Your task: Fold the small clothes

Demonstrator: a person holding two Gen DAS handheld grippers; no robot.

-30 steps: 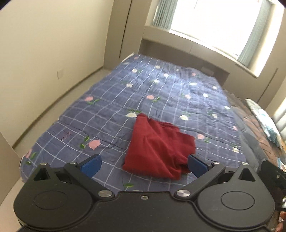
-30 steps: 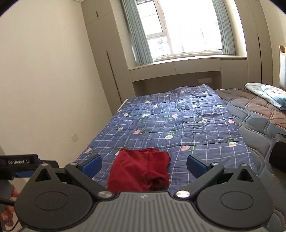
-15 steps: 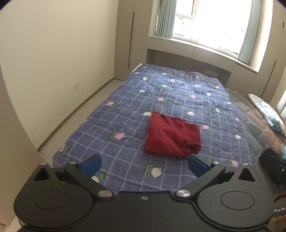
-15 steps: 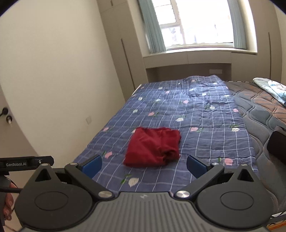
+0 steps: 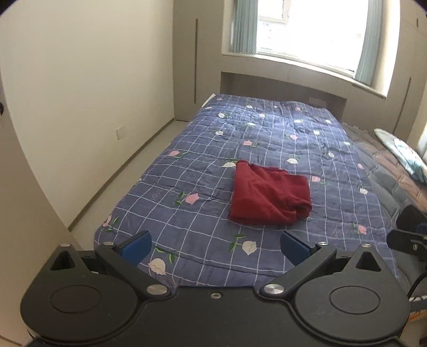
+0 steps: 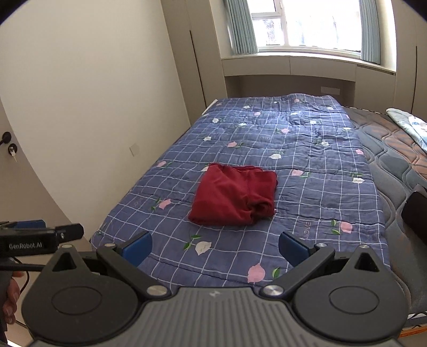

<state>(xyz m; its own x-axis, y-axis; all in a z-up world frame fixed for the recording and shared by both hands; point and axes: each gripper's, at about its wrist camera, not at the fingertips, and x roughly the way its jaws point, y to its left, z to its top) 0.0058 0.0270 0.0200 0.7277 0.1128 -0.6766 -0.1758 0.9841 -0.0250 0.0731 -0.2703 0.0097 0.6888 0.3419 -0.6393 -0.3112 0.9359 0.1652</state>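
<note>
A blue checked quilt is covering the bed, with a folded red garment lying on it and a pale cloth resting on the bare mattress side.

We stand in a home bedroom: a bed under a floral checked quilt, built-in wardrobes, a curtained window.
</note>
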